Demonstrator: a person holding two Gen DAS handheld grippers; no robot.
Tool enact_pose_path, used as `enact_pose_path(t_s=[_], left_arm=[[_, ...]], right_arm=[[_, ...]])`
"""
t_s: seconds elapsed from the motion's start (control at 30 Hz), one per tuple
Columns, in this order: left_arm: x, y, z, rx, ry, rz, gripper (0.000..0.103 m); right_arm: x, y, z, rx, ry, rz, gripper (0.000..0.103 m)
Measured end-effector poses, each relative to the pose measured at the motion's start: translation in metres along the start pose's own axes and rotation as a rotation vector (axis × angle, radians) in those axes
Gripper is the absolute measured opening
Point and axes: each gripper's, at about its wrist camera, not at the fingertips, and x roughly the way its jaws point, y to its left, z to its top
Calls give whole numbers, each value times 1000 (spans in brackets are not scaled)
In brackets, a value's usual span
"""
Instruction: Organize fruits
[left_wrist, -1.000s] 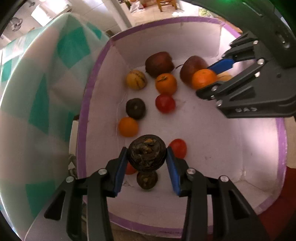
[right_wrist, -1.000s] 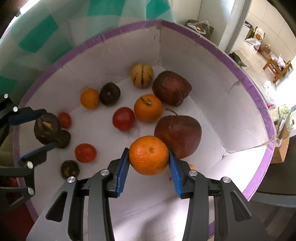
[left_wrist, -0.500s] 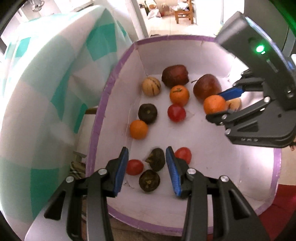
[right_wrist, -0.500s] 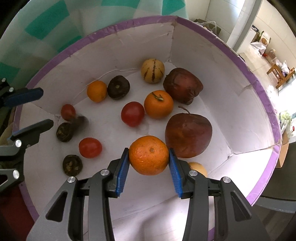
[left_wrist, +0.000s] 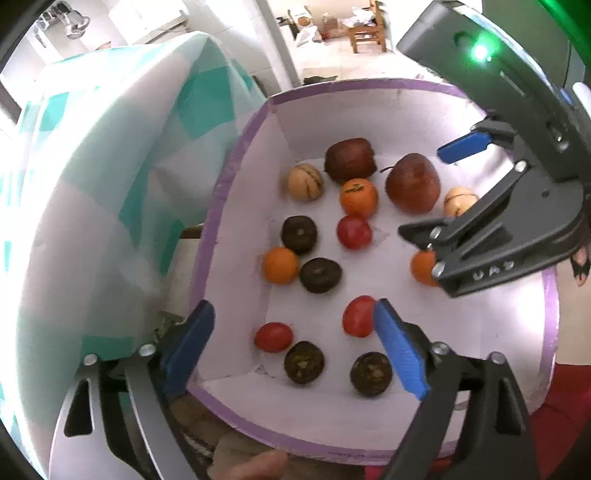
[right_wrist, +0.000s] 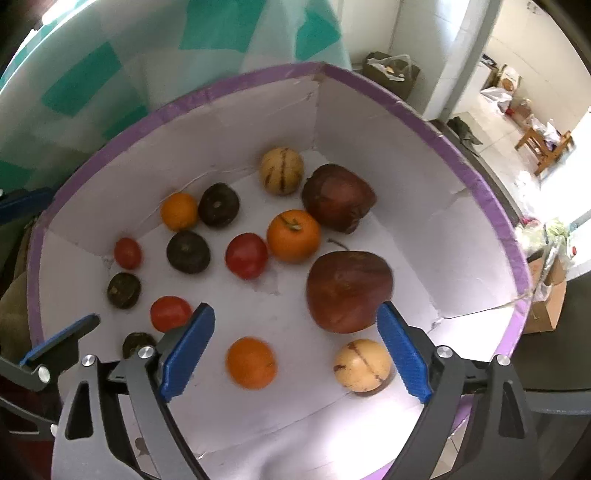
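Orange (right_wrist: 251, 362) dropped from right gripper (right_wrist: 295, 350), lying between its just-opened fingers; left gripper (left_wrist: 291, 347) likewise just opened, empty, above box (left_wrist: 236, 177).

Daylight from the right washes out the tiled floor (right_wrist: 517, 122). The orange (right_wrist: 251, 362) is motion-blurred. Strong fisheye bending and dark vignetting mark all edges.
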Motion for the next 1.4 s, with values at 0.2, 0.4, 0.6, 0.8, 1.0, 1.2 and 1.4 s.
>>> enact_pose_path(t_s=[0.2, 0.4, 0.6, 0.8, 1.0, 1.2, 1.4], left_arm=[[5, 6, -1, -27, 4, -66, 92], [2, 0, -1, -17, -10, -103, 92], [4, 0, -2, -22, -8, -130, 92], [5, 2, -3, -33, 4, -152, 92], [8, 4, -5, -41, 9, -172, 92], [10, 6, -5, -52, 15, -186, 92], [10, 6, -5, -54, 18, -190, 92]], right_arm=[[2, -4, 2, 20, -1, -21, 87], [7, 0, 2, 15, 4, -18, 87], [9, 3, 3, 7, 9, -16, 87], [12, 5, 2, 9, 16, -16, 87], [14, 7, 1, 8, 21, -17, 87], [15, 9, 1, 5, 23, -20, 87], [16, 11, 2, 1, 26, -23, 87]])
